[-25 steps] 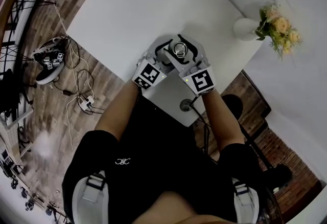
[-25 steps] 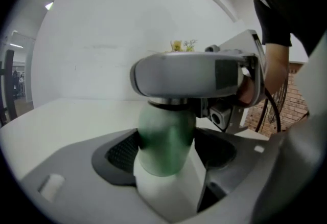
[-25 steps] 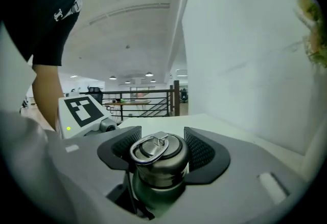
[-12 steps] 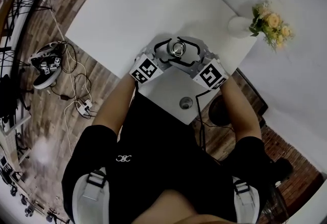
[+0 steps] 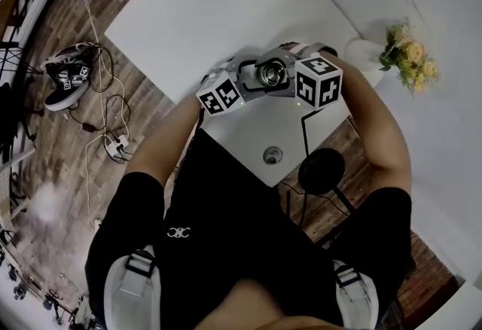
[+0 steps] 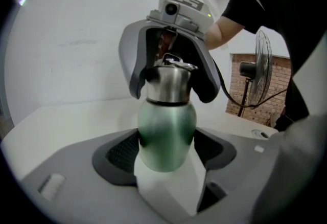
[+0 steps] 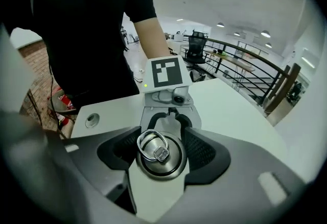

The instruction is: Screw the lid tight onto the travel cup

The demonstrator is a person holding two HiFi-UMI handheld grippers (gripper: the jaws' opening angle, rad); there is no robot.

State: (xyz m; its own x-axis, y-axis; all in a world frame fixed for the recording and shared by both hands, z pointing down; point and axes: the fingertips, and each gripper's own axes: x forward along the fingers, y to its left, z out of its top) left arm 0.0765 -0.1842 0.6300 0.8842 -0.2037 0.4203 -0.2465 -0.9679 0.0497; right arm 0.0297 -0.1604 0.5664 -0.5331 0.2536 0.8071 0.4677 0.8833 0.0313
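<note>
1. White table (image 5: 218,12) with rounded corners. A round cable grommet (image 5: 273,155) is set in it near the front edge.
2. White vase (image 5: 363,52) at the table's right edge, holding pale flowers (image 5: 410,57) with green leaves.
3. Black standing fan (image 5: 321,170) on the floor just beside the table's near corner. In the left gripper view it stands in front of a brick wall (image 6: 245,90).
4. Wooden floor (image 5: 68,170) left of the table: dark shoes (image 5: 68,84), loose cables (image 5: 102,106), white power strip (image 5: 114,146).
5. Right gripper view, background: black office chair (image 7: 195,46), dark railing (image 7: 245,64), ceiling lights (image 7: 220,25).
</note>
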